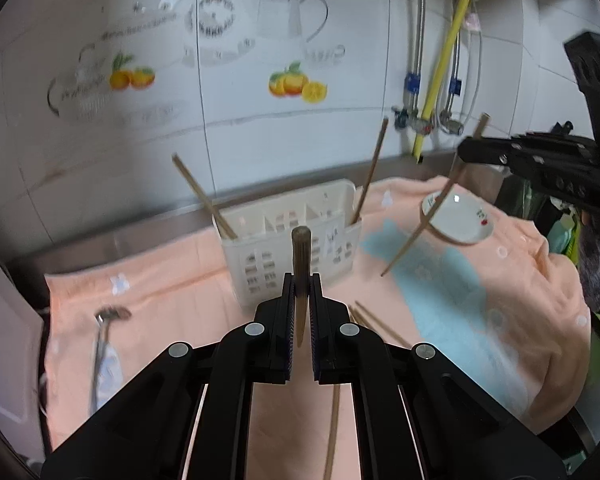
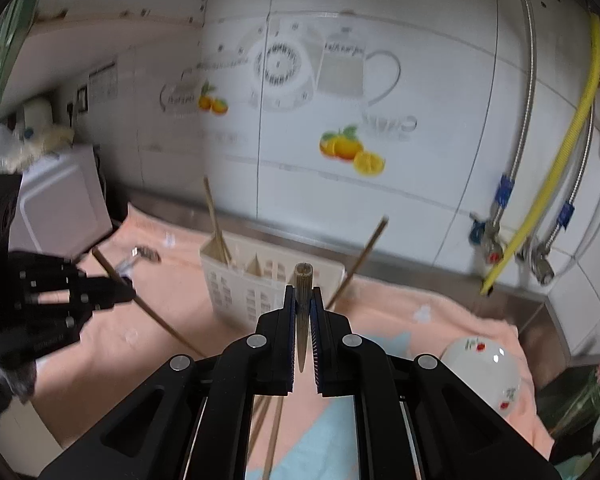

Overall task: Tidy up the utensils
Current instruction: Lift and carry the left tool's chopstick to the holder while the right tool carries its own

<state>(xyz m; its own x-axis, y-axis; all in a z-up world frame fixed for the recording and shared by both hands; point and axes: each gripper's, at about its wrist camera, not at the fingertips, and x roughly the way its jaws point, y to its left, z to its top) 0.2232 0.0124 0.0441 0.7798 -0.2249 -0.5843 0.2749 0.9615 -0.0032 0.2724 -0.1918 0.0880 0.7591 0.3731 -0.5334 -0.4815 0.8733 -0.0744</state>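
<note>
My left gripper (image 1: 301, 280) is shut on a wooden chopstick (image 1: 301, 248) that points straight ahead, held above the peach towel (image 1: 172, 292). My right gripper (image 2: 303, 291) is shut on another chopstick (image 2: 303, 276) in the same way. Each gripper also shows in the other view: the right gripper (image 1: 466, 150) with its chopstick (image 1: 424, 228) hanging down slantwise, the left gripper (image 2: 129, 292) with its chopstick (image 2: 160, 320). A white slotted utensil caddy (image 1: 296, 252) (image 2: 240, 288) stands ahead on the towel. Two chopsticks (image 1: 204, 196) (image 1: 374, 164) lean in its end compartments.
A metal spoon (image 1: 106, 320) lies on the towel at the left. A small white bowl (image 1: 464, 220) (image 2: 484, 368) sits at the right. Loose chopsticks (image 1: 380, 328) (image 2: 274, 432) lie on the towel below the grippers. A tiled wall with pipes (image 1: 420, 80) stands behind.
</note>
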